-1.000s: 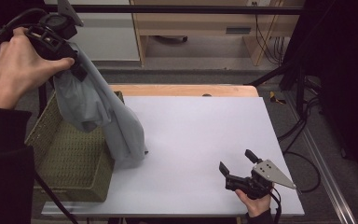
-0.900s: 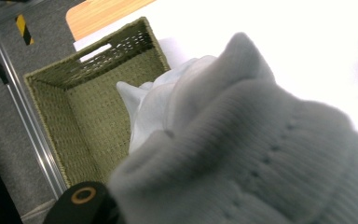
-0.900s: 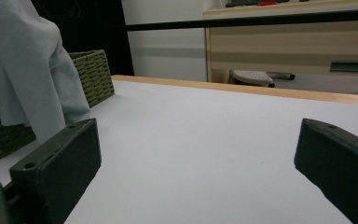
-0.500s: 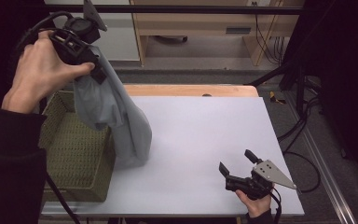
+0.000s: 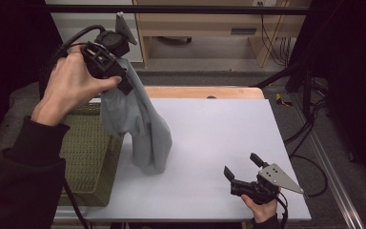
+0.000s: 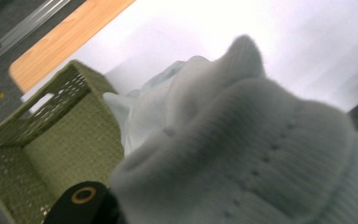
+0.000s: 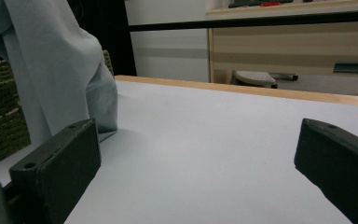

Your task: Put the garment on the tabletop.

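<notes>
Two grippers in the high view – left gripper [image 5: 124,83] up at 10 o'clock, jaws clamped on the top of a pale grey garment [image 5: 140,126] that hangs down from it, lower end touching the white table [image 5: 219,129] just right of the green woven basket [image 5: 88,157] at 8 o'clock. Right gripper [image 5: 242,167] sits at 5 o'clock on the table, jaws spread wide, nothing between them, well apart from the garment. Left gripper view – ribbed knit fabric bunched close against the lens, basket at 8 o'clock. Right gripper view shows the garment at 10 o'clock past its open jaws
</notes>
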